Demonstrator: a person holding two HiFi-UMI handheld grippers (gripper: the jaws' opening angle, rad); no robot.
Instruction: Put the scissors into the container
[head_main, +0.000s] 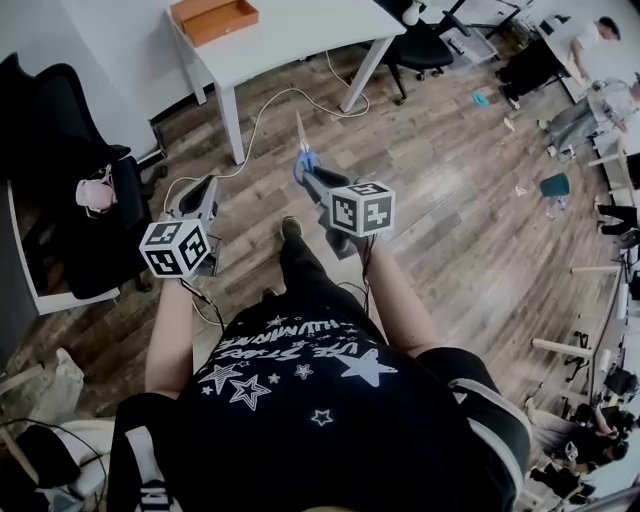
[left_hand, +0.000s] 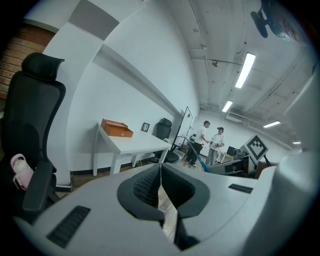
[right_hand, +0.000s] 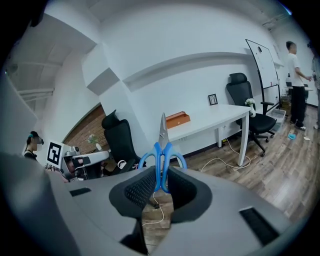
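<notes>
While the person stands on the wooden floor (head_main: 450, 210), both grippers are held out low in front of the body, seen near the middle of the head view. The right gripper (head_main: 308, 176) has its jaws clenched on the scissors (head_main: 301, 145). In the right gripper view the two blue handle loops sit just above the dark pads, pinched where the loops meet, and the closed metal blades stand upright above the jaws (right_hand: 162, 150). In the head view the blades point toward the top of the frame, in line with the white worktop (head_main: 300, 35), and the scissors hang in the air over the floor, well apart from it.

The orange container (head_main: 216, 26) lies on that worktop at the upper left of the head view, open side up, near the worktop's far-left end. The right gripper view shows it as a low orange box (right_hand: 178, 120) just right of the blade tip, further back in the room.

At the left of the head view, the left gripper (head_main: 203, 190) grasps nothing. In its own view its two pads (left_hand: 150, 187) are pressed together along a thin line, with only floor showing beneath them. The same container (left_hand: 117, 128) appears on the worktop at centre left of that view.

A black office chair (head_main: 70, 190) stands at the left edge of the head view, and a pale cable (head_main: 262, 112) trails across the floor under the worktop.
</notes>
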